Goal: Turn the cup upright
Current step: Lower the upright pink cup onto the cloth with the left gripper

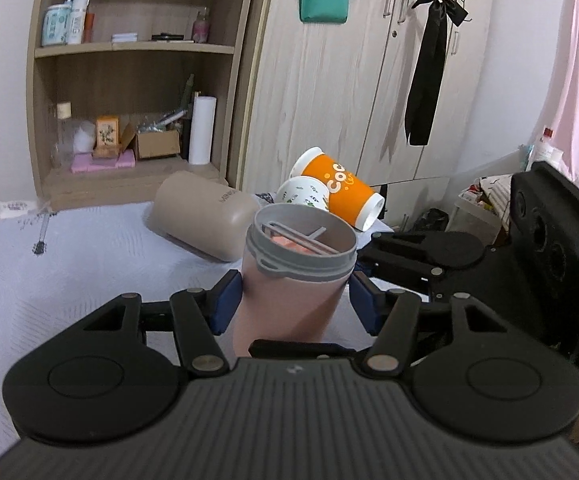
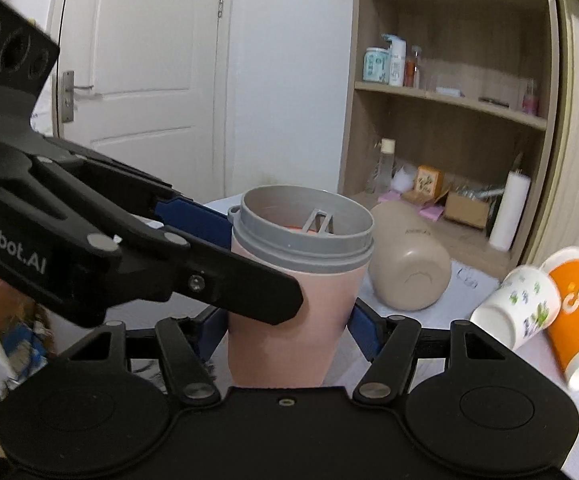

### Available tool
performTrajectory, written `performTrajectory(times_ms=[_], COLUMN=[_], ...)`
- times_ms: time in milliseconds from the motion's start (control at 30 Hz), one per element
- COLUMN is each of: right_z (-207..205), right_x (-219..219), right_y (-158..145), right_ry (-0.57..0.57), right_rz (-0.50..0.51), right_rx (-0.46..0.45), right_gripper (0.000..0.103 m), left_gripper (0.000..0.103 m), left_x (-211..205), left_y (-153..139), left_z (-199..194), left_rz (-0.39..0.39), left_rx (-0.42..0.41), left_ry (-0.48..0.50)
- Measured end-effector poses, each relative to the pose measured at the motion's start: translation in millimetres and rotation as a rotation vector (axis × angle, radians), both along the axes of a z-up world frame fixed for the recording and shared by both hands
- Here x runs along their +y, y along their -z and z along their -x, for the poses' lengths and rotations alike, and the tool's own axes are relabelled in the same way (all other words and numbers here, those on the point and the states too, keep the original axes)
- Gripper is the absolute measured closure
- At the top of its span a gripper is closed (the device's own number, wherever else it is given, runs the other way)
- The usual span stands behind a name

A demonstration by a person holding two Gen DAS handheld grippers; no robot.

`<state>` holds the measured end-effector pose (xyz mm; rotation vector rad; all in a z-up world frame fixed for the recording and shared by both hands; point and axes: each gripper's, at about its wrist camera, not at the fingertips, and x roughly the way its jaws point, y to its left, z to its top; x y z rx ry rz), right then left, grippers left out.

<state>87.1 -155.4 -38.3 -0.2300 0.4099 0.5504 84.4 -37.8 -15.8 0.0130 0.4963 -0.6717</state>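
Observation:
A pink cup with a grey rim [image 1: 289, 292] stands upright, mouth up, on the pale bedspread [image 1: 89, 264]. My left gripper [image 1: 293, 304] has its blue pads on both sides of the cup; the left pad touches it, the right pad shows a small gap. In the right wrist view the same pink cup [image 2: 309, 292] sits between my right gripper [image 2: 289, 328] pads, which press its lower body. The left gripper's arm crosses in front of the cup there. Both hold the cup from different sides.
A beige cup [image 1: 201, 216] lies on its side behind the pink one. An orange paper cup [image 1: 341, 192] and a white flowered cup [image 1: 305, 194] lie tipped at the bed's far edge. A wooden shelf unit [image 1: 129, 80] and wardrobe [image 1: 329, 80] stand behind.

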Motion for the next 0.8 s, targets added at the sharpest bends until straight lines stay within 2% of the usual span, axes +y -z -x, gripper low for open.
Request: performTrajectory(times_ms=[100,200,333,500,800], right_z=[-5,-11,-21,-25,-25], right_x=[7,6,-3,3,0], right_y=[3,4,2,10,12], right_ry=[0.021,0.023,0.006,0.022,0.033], right_rz=[0.053,0.048,-0.022,0.021,0.009], right_rx=[-0.051,-0.075,-0.048,-0.044,-0.035], right_gripper=[0.033,0.033,0.033,0.033,0.033], left_gripper=[0.045,0.045,0.046,0.046,0.046], left_x=[-2,3,4,-1,-9], left_y=[3,5,6,15,15], left_z=[-5,-13,-20,-27,-23], left_rz=[0.0,0.035,0.041,0.007,-0.032], left_rx=[-0.011,-0.009,-0.037,-0.024,-0.045], left_ry=[-0.009,-0.013,-0.015,-0.031,-0.041])
